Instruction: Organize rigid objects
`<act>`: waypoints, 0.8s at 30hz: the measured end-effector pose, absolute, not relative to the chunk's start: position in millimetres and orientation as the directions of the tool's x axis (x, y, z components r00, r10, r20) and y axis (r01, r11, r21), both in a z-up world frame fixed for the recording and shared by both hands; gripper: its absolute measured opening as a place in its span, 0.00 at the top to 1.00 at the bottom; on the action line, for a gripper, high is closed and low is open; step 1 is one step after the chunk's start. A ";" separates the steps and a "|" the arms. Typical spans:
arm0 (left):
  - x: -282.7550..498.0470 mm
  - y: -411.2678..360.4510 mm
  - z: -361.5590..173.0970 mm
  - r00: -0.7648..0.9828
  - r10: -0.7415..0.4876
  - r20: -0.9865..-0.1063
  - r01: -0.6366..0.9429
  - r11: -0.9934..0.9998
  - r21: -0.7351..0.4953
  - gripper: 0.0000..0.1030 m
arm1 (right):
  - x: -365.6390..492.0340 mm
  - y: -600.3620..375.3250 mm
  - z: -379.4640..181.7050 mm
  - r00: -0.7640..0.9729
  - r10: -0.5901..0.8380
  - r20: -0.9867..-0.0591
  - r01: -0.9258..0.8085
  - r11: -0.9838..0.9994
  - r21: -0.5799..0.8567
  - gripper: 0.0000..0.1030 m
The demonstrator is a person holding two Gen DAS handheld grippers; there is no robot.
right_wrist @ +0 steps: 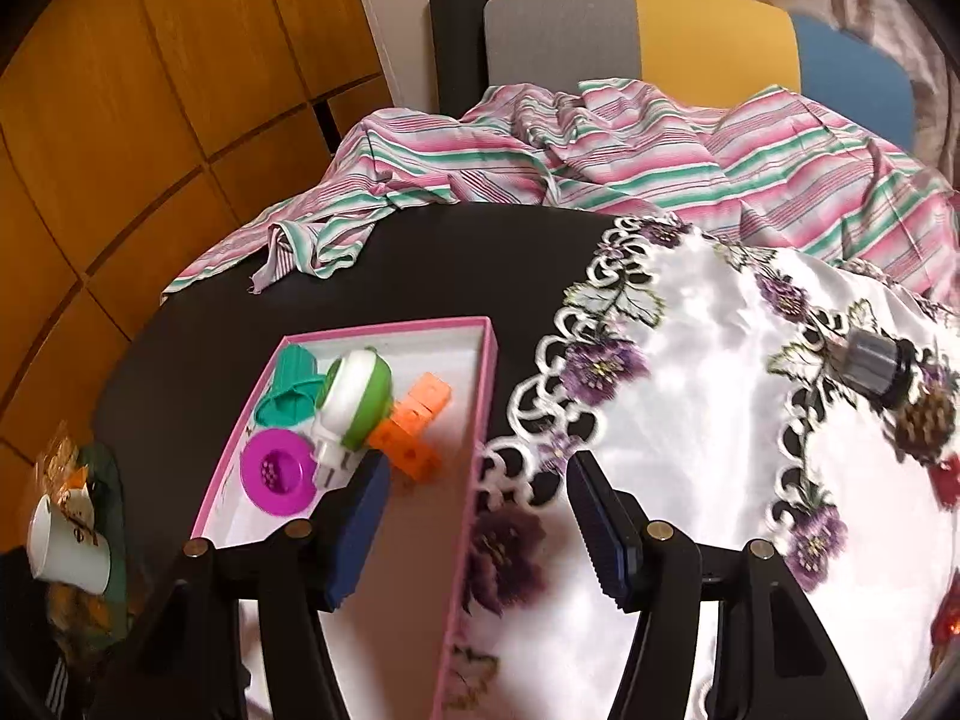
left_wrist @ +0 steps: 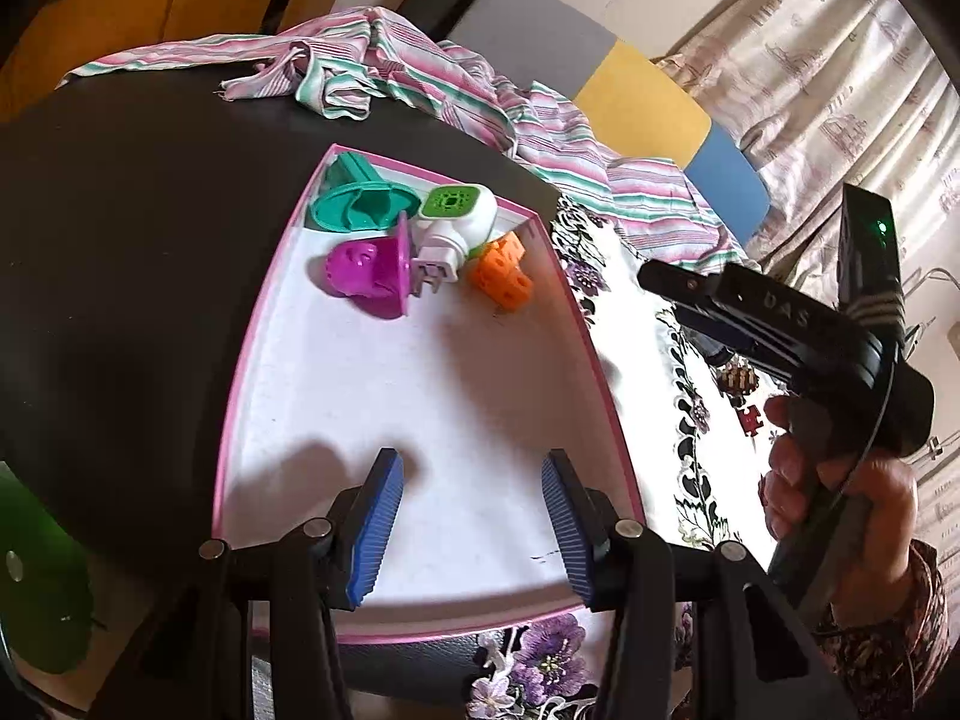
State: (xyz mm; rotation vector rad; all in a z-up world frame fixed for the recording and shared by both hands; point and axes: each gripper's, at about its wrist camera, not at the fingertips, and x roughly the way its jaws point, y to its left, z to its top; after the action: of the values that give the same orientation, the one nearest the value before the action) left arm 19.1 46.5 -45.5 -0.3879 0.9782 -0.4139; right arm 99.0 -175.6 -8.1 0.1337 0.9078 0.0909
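A pink-rimmed white tray [left_wrist: 258, 324] holds a teal funnel-like piece [left_wrist: 360, 204], a magenta cup piece [left_wrist: 366, 276], a white-and-green plug-in device [left_wrist: 456, 222] and an orange block piece [left_wrist: 501, 276] at its far end. My left gripper [left_wrist: 471, 516] is open and empty above the tray's near end. My right gripper [right_wrist: 480, 528] is open and empty, over the tray's right rim [right_wrist: 474, 468]. The same pieces show in the right wrist view: teal [right_wrist: 288, 390], magenta [right_wrist: 279, 471], white-green device [right_wrist: 354, 402], orange [right_wrist: 414, 420]. On the cloth lie a grey-black cylinder [right_wrist: 876, 366], a pinecone [right_wrist: 927, 420] and a red piece [right_wrist: 947, 480].
A white embroidered floral cloth [right_wrist: 690, 390] covers the black round table [right_wrist: 420, 264] right of the tray. A striped pink-green cloth [right_wrist: 600, 150] lies at the back, a chair [right_wrist: 690, 36] behind it. A paper cup [right_wrist: 66, 546] lies at the left. The right gripper's body and hand [left_wrist: 840, 372] hover right of the tray.
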 end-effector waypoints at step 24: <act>-7.8 -24.4 -33.7 0.383 -0.605 -0.698 0.373 0.793 -0.482 0.53 | 11.8 -316.4 -19.0 0.548 -0.069 -0.834 0.282 0.953 0.107 0.38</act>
State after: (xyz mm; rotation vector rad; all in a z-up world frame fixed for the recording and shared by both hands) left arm -7.8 -24.4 -33.7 -0.2631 0.9980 -0.6321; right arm 11.8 -316.4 -19.0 0.2404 0.9711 -0.2102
